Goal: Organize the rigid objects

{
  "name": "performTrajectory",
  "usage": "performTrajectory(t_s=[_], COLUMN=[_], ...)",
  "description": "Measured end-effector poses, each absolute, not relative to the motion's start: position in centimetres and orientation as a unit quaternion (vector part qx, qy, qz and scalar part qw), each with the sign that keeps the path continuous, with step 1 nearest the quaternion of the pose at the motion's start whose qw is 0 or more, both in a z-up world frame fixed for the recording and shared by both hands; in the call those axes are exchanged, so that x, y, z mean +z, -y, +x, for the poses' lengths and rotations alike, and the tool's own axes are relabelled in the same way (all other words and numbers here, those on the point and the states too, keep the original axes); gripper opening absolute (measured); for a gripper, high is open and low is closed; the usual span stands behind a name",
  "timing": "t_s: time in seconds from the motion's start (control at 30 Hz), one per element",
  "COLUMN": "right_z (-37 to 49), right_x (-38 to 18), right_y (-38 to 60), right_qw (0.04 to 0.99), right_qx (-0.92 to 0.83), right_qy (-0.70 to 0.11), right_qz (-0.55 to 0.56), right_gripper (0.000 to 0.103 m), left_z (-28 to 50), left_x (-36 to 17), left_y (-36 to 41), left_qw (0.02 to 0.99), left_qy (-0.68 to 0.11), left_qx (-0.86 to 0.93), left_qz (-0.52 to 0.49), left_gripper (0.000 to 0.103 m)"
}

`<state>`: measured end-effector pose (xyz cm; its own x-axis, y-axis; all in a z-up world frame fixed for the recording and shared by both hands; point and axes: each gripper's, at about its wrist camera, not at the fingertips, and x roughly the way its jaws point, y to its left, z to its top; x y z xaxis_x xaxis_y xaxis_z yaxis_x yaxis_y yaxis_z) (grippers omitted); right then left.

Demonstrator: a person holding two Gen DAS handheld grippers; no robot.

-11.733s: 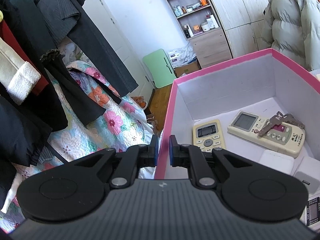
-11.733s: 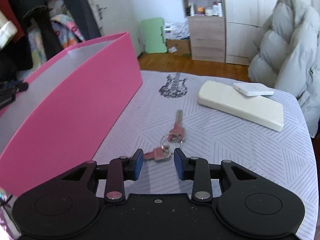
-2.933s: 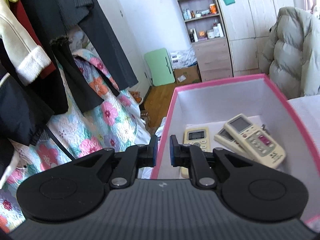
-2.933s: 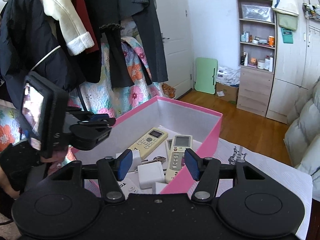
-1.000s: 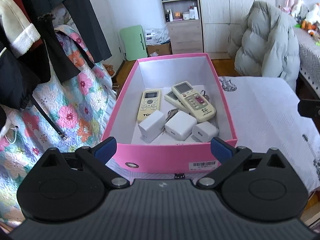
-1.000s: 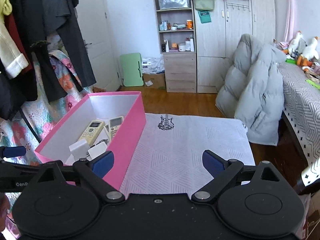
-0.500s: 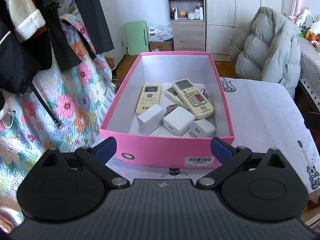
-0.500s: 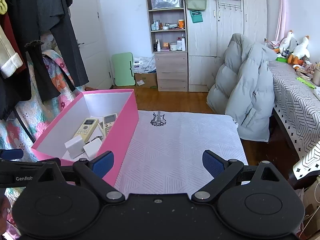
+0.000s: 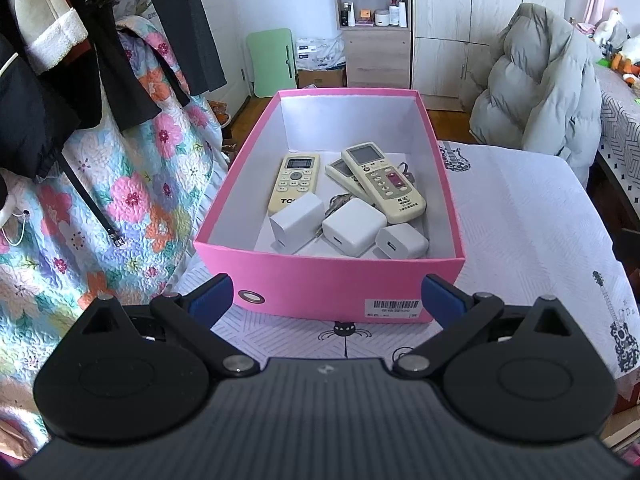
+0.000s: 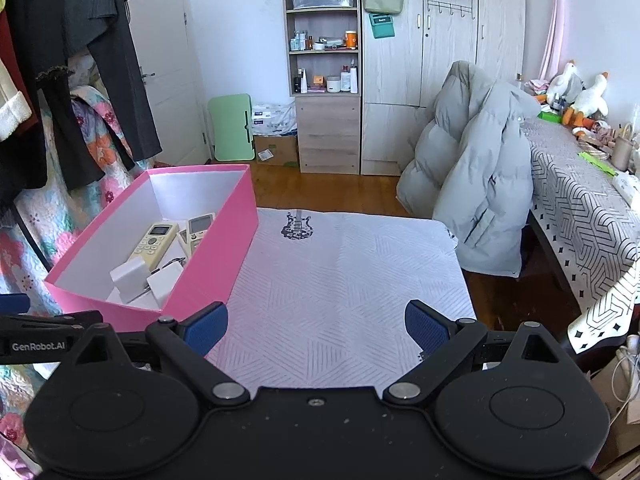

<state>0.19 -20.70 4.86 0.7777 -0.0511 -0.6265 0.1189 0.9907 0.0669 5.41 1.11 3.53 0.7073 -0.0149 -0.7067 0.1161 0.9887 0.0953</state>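
Observation:
A pink box [image 9: 332,290] [image 10: 224,248] stands at the left edge of the white-clothed table [image 10: 344,280]. Inside lie three cream remote controls [image 9: 295,182] [image 9: 384,182] [image 10: 154,240], three white charger blocks [image 9: 354,232] [image 10: 130,276] and a bunch of keys [image 9: 338,202]. My left gripper [image 9: 326,298] is open, held back just short of the box's near wall, with nothing between its fingers. My right gripper [image 10: 316,326] is open too, over the table's near edge to the right of the box, holding nothing.
Dark clothes [image 9: 120,40] and a floral quilt [image 9: 120,200] hang left of the box. A grey puffer jacket [image 10: 476,184] sits beyond the table's far right corner. A patterned table [image 10: 580,200] with toys stands at right. A shelf unit [image 10: 326,80] is against the far wall.
Earlier the left gripper was shut on the box's wall; it let go and opened. Both grippers drew back and rose away from the box over the last second.

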Motion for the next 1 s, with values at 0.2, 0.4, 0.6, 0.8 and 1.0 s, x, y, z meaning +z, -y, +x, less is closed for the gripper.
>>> performTrajectory(t_s=[0.2, 0.4, 0.6, 0.8, 1.0], right_z=[0.10, 0.07, 0.08, 0.20, 0.34], right_x=[4.78, 4.80, 4.67, 4.17, 3.93], right_y=[20.66, 20.79, 20.90, 21.03, 21.38], right_qw=[0.941, 0.941, 0.941, 0.940, 0.938], right_qx=[-0.043, -0.046, -0.046, -0.045, -0.052], right_qy=[-0.332, -0.331, -0.331, -0.336, -0.339], right_qz=[0.048, 0.049, 0.049, 0.045, 0.051], right_gripper=[0.097, 0.097, 0.097, 0.097, 0.097], left_z=[5.38, 5.41, 5.23, 5.14, 5.02], left_x=[3.56, 3.54, 3.51, 3.46, 3.47], left_y=[-1.05, -1.08, -0.95, -0.77, -0.85], left_qw=[0.922, 0.922, 0.922, 0.923, 0.925], left_qy=[-0.380, -0.380, -0.379, -0.375, -0.371], left_qx=[-0.032, -0.033, -0.035, -0.036, -0.036], left_qz=[0.066, 0.066, 0.069, 0.077, 0.079], left_gripper=[0.102, 0.102, 0.102, 0.102, 0.102])
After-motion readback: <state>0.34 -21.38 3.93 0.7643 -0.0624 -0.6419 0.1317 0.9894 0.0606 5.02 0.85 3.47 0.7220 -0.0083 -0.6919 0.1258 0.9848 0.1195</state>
